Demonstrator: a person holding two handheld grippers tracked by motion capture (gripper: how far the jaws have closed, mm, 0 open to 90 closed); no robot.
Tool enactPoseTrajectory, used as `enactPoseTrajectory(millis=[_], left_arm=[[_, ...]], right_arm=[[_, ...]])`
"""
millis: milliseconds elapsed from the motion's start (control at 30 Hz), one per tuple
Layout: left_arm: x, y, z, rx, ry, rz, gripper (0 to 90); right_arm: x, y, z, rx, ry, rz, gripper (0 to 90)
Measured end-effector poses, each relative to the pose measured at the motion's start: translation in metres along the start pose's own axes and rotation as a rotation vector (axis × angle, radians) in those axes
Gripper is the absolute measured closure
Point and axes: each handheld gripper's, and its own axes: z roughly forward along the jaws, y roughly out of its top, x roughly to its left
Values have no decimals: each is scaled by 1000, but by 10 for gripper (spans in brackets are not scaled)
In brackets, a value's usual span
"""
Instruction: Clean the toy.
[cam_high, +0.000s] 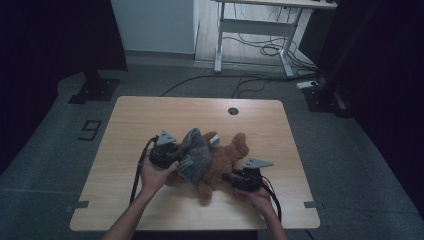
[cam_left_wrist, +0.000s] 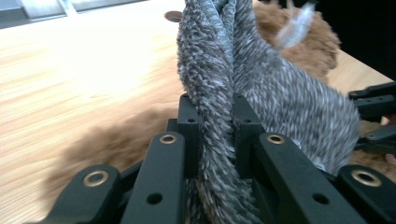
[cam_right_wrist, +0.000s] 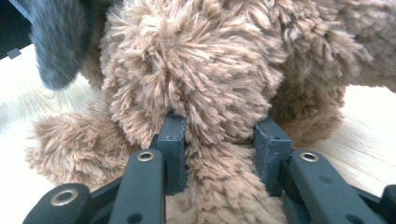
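Note:
A brown plush teddy bear (cam_high: 227, 155) lies on the wooden table (cam_high: 140, 120) near its middle. A grey fuzzy cloth garment (cam_high: 195, 152) is draped over the bear's left side. My left gripper (cam_high: 172, 156) is shut on a fold of that grey cloth (cam_left_wrist: 219, 93), which bunches up between its pads. My right gripper (cam_high: 231, 177) is shut on one of the bear's brown furry limbs (cam_right_wrist: 215, 112). In the right gripper view the grey cloth (cam_right_wrist: 58, 42) hangs blurred at the upper left.
A round cable hole (cam_high: 233, 111) sits near the table's far edge. Beyond the table stand a white desk frame (cam_high: 255, 30) with loose cables on the floor and dark stands at both sides. Bare wood lies left of the bear (cam_left_wrist: 70, 70).

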Motion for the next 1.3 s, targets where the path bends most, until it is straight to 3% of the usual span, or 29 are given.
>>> enactPoseTrajectory(millis=[267,433,633,767,867,967,1033,1200,1300], left_arm=[[34,-19,-21,-17,49,-71,778],[55,-43,-22,19,78,-124,777],[62,-63,-10,60,75,-155,778],[68,-68,-4,67,66,-185,777],[72,-72,4,103,83,-185,777],[77,-81,11,135,71,-206,777],[78,-84,13,131,59,-221,777],[74,-84,15,140,59,-222,778],[75,-81,18,139,36,-225,778]], right_arm=[[-1,0,0,-5,2,6,620],[-1,-1,0,-6,2,7,620],[0,-1,0,-6,-3,7,620],[1,-1,1,-6,-17,-2,623],[1,-1,1,-3,-17,-2,625],[1,-1,1,-1,-15,-2,626],[1,-1,1,0,-14,-2,626],[1,-1,2,2,-18,-6,627],[2,0,4,7,-32,-19,634]])
